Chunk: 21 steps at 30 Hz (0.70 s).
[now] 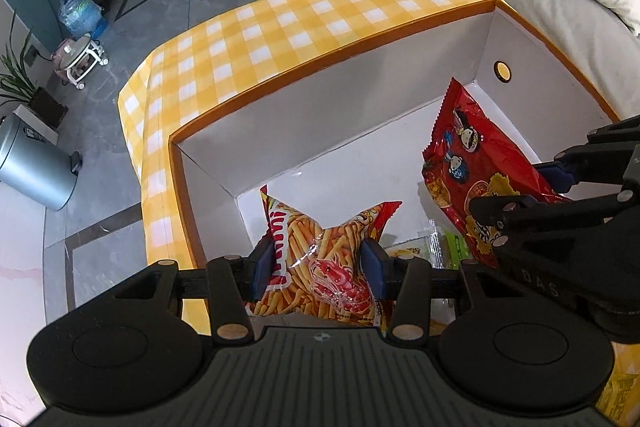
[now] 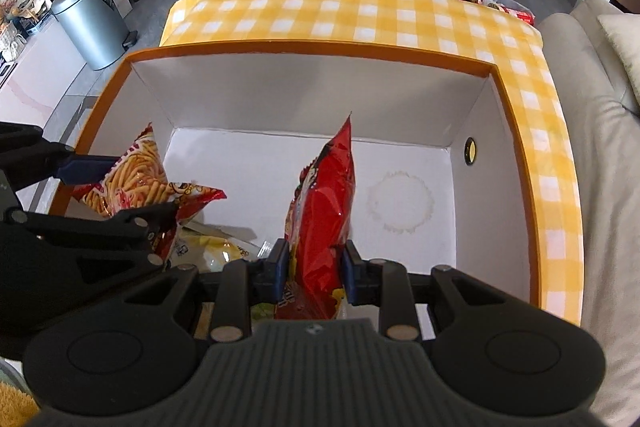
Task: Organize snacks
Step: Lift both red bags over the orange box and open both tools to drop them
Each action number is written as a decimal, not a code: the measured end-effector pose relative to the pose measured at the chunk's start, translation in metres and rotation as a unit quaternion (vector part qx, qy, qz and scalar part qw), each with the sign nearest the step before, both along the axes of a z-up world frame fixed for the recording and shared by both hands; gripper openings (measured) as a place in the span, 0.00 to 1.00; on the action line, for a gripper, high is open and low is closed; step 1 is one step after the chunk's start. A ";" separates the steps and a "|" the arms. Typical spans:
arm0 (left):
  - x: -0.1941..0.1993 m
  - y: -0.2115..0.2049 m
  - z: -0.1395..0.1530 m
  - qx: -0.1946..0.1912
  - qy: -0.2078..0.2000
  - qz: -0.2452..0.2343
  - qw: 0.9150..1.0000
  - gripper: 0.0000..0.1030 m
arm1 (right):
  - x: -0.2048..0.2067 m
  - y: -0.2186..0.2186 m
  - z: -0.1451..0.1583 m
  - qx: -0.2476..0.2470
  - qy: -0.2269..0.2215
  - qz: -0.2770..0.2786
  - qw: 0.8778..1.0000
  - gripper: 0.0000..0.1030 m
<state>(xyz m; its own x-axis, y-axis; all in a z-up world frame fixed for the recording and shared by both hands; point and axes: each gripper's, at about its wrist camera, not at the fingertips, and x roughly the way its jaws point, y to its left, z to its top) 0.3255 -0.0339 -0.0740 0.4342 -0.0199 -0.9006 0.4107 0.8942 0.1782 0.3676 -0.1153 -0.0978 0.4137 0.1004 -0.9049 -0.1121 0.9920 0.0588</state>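
Left wrist view first: the left gripper (image 1: 320, 263) has its blue pads squeezed onto a bag of shrimp sticks (image 1: 320, 259), jaws only partway apart because the puffy bag fills the gap, and the bag hangs down into the white box (image 1: 280, 123) near its left corner. The orange rim runs close along the left side, so not much room there, but the white floor between the two bags is wide open. Over on the right you can see the right gripper (image 1: 560, 183) from the side with the red snack bag (image 1: 472, 163) standing up tall, close to the wall with the little round hole (image 1: 502, 71). Some other packets (image 1: 448, 247) lie on the floor near the bottom edge. Right wrist view: the right gripper (image 2: 314, 267) is nearly closed, pinching the red snack bag (image 2: 324, 199) edge-on, roughly mid-box. Tons of bare floor to its right, and this view shows a ring-shaped stain (image 2: 400, 205) there that the other view doesn't. The left gripper (image 2: 120, 183) and the shrimp sticks (image 2: 140, 175) sit hard against the left wall. Checkered yellow cloth (image 2: 360, 11) lies beyond the far rim, a sofa (image 2: 608, 187) to the right.
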 end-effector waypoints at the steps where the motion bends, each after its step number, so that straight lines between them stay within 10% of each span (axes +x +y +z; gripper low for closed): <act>1: 0.001 0.000 0.000 0.001 0.000 0.000 1.000 0.52 | 0.001 0.000 -0.001 0.000 0.001 0.000 1.000 0.24; 21: -0.024 -0.007 0.042 -0.006 -0.064 -0.006 0.998 0.69 | -0.011 -0.006 0.025 -0.038 -0.026 -0.004 0.999 0.48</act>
<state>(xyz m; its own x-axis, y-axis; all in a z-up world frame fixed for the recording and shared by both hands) 0.3015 -0.0410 -0.0317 0.5448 -0.0370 -0.8378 0.3969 0.8914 0.2187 0.3569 -0.1215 -0.0727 0.4612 0.0283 -0.8869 -0.1055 0.9942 -0.0232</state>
